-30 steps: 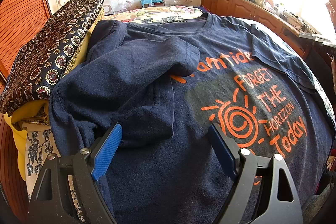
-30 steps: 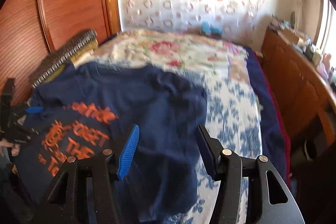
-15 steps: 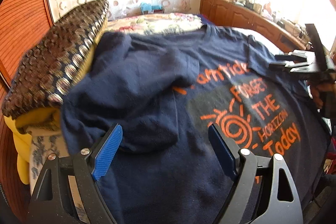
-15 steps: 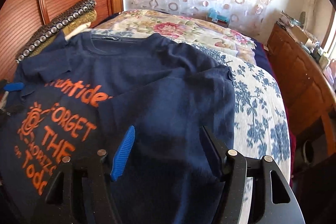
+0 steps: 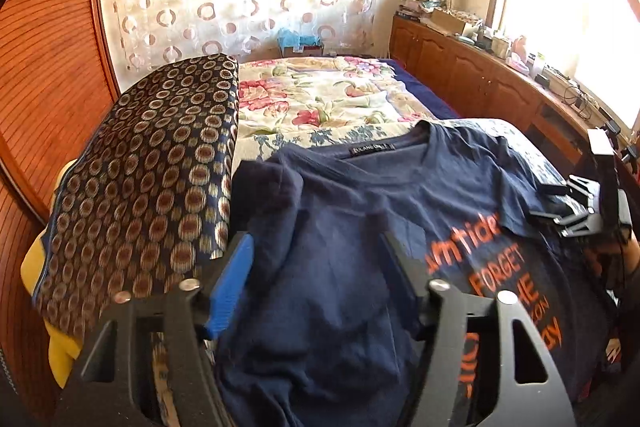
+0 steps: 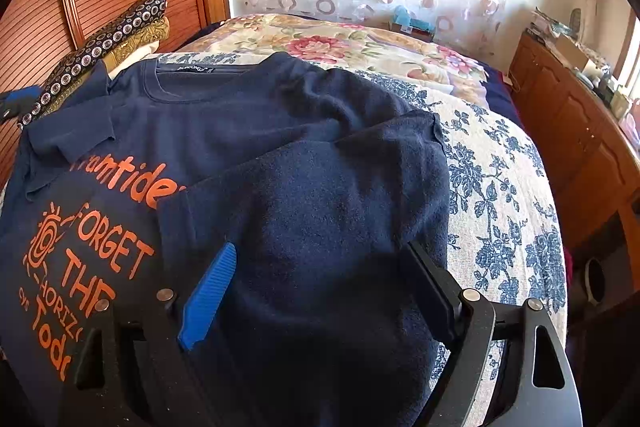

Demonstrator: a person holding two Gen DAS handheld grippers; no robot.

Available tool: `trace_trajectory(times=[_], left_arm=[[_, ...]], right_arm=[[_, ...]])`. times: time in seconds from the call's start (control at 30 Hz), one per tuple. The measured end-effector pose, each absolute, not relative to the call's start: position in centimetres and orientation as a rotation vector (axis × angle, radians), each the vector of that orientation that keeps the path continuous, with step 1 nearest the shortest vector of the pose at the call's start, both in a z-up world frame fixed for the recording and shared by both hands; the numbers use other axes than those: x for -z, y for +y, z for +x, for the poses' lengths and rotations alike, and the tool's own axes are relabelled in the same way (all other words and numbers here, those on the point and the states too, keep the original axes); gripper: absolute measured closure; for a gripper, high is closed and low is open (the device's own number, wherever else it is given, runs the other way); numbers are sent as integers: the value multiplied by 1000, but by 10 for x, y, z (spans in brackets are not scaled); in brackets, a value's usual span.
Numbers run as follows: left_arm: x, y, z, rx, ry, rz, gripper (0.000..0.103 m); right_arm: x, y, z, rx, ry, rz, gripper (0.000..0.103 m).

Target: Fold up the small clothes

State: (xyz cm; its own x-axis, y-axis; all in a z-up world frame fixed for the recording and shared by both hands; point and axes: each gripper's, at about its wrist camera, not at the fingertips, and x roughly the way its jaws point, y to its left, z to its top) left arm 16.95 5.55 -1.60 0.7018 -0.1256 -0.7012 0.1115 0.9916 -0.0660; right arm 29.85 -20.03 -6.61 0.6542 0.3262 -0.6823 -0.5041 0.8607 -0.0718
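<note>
Both black two-finger grippers, left [image 5: 316, 283] and right [image 6: 320, 287], hang spread wide, grasping nothing, just above the navy blue cotton T-shirt with orange lettering [image 6: 256, 143], both sides folded inward, ahead on the floral bedspread [image 6: 496, 163].

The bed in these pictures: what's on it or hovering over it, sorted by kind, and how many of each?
Navy T-shirts with orange print: 1
Folded fabrics stacked by the headboard, the patterned dark one on top, mustard, white and yellow beneath: 4
Floral bedspreads: 1
Hand-held grippers, left and right, both open: 2
Total: 8
</note>
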Motion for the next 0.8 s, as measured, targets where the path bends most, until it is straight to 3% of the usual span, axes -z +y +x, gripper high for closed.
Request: trace_trajectory(times=[0.07, 0.2, 0.8], left_arm=[[18, 57, 183, 124, 800, -7, 50], [29, 57, 210, 98, 850, 28, 55], [51, 48, 249, 38, 927, 123, 55]], right_arm=[[66, -199, 300, -479, 717, -266, 16], [67, -202, 297, -480, 716, -266, 16], [68, -202, 297, -489, 718, -263, 14]])
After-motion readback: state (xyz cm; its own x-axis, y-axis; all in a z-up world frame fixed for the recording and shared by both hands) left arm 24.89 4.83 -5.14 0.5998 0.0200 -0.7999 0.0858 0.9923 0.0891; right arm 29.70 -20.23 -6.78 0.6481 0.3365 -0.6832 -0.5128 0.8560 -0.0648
